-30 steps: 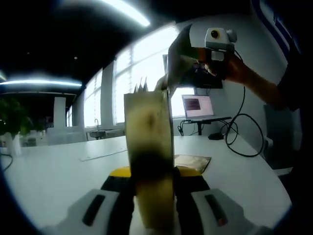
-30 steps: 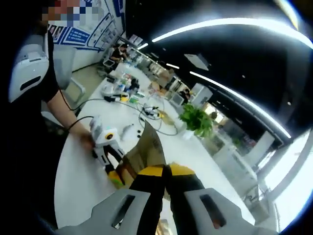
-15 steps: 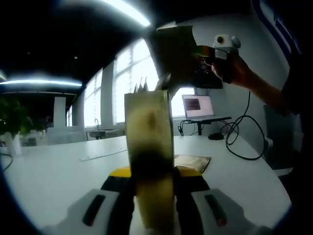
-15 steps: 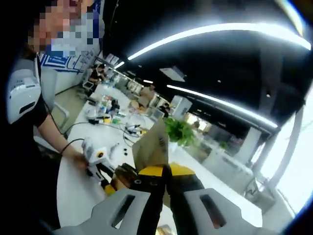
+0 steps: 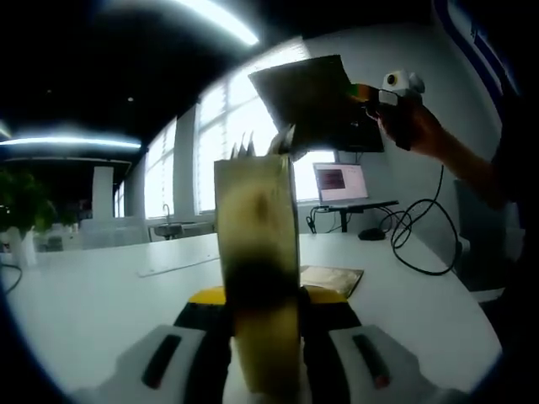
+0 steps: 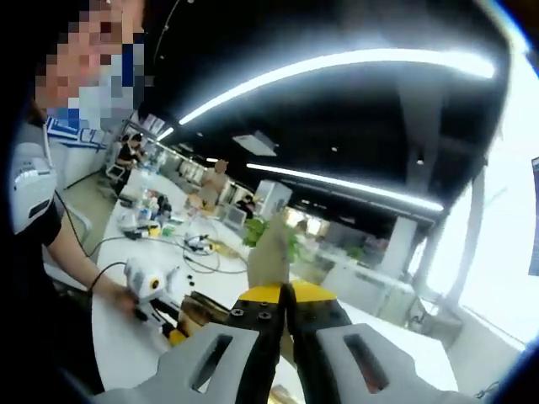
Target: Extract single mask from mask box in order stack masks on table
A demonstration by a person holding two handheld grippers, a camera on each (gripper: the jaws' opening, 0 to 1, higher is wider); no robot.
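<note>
While the mask [image 5: 307, 97] is held aloft in the upper right of the left gripper view, it is seen as a flat dark sheet, clear of the mask box [image 5: 255, 252] and well above the table [image 5: 101, 295]. In the right gripper view the same mask [image 6: 271, 257] rises edge-on from between the jaws at lower centre. The jaws of the right gripper [image 6: 285, 307] are pressed together on the lower edge of the mask. The right gripper [image 5: 370, 94] is also seen at the upper right of the left gripper view, carried by a hand [image 5: 413, 126].

The mask box stands upright at the centre of the left gripper view, with further mask edges protruding from its top. It is pinched between the jaws of the left gripper [image 5: 261, 332], which are closed against its two sides. In the right gripper view the left gripper [image 6: 160, 307] and the box appear at lower left, above the table.

A flat item [image 5: 331, 279] lies on the table just right of the box; whether it is a stacked mask cannot be told.

Extraction of this mask is judged complete. Placement on the table stack is judged outstanding, as are further extractions, since masks remain in the box.
</note>
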